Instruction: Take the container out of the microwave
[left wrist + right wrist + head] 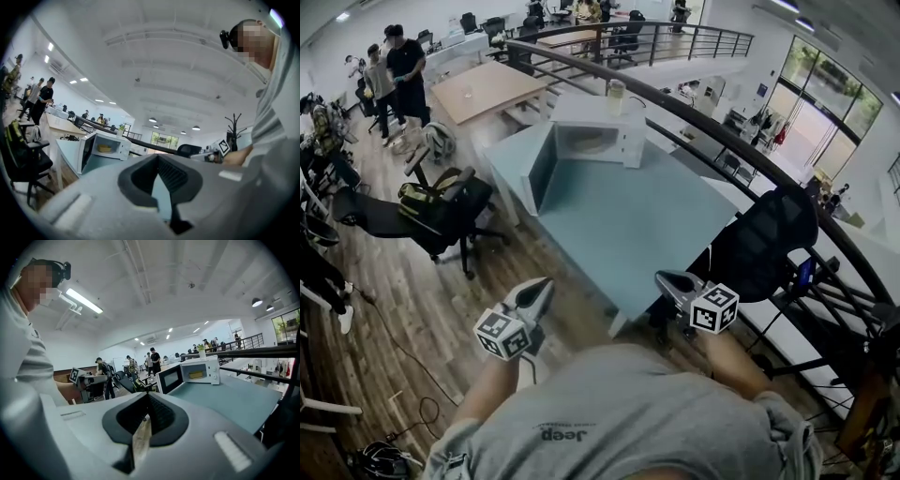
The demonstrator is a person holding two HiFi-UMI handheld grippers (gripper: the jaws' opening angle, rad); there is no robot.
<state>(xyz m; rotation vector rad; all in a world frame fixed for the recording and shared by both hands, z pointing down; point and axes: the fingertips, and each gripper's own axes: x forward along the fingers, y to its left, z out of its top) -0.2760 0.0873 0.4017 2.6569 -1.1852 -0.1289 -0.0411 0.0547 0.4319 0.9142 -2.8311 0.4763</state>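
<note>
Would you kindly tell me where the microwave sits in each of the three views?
Head view: microwave, top centre, at the table's far end.
Left gripper view: microwave, left of centre.
Right gripper view: microwave, right of centre.
Shared landmark: its open door, on its left side.

Container point(105, 148) in microwave point(591, 141), microwave on table point(619, 230) far end, chair point(422, 211) L of table

The container point(105, 149) in the microwave point(123, 146) at the table's point(619, 225) far edge is too small to identify. It is only a yellowish blur. The head view's bottom edge cuts off the person's torso.
</note>
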